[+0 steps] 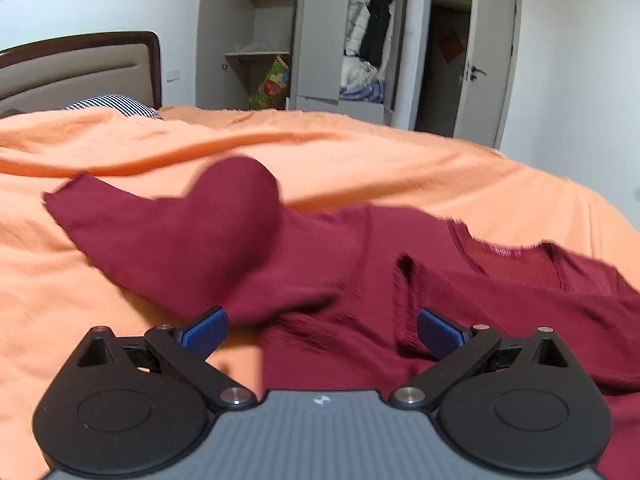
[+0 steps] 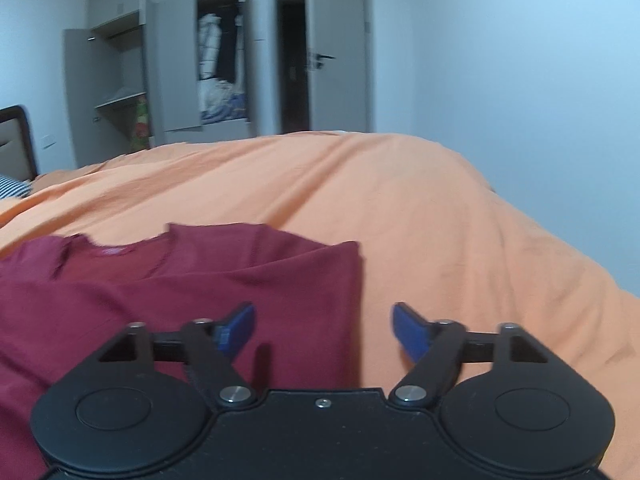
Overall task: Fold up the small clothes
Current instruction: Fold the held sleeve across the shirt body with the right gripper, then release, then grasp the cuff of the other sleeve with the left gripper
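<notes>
A dark red long-sleeved top (image 1: 360, 280) lies on the orange bedspread (image 1: 120, 144). In the left wrist view one sleeve (image 1: 168, 236) runs out to the left and bulges up in a hump near its middle; the neckline with a pink label (image 1: 508, 252) is at the right. My left gripper (image 1: 322, 330) is open just above the cloth where sleeve meets body, with nothing between its blue pads. In the right wrist view the top (image 2: 180, 300) has a straight folded right edge. My right gripper (image 2: 324, 328) hangs open over that edge, one pad above the cloth, one above the bedspread (image 2: 440, 220).
A padded headboard (image 1: 80, 68) and a striped pillow (image 1: 116, 104) are at the far left of the bed. Beyond the bed stands a grey wardrobe (image 1: 320, 40) with open doors and clothes inside, and beside it an open room door (image 1: 480, 60). The bed's right edge drops off toward a white wall (image 2: 520, 100).
</notes>
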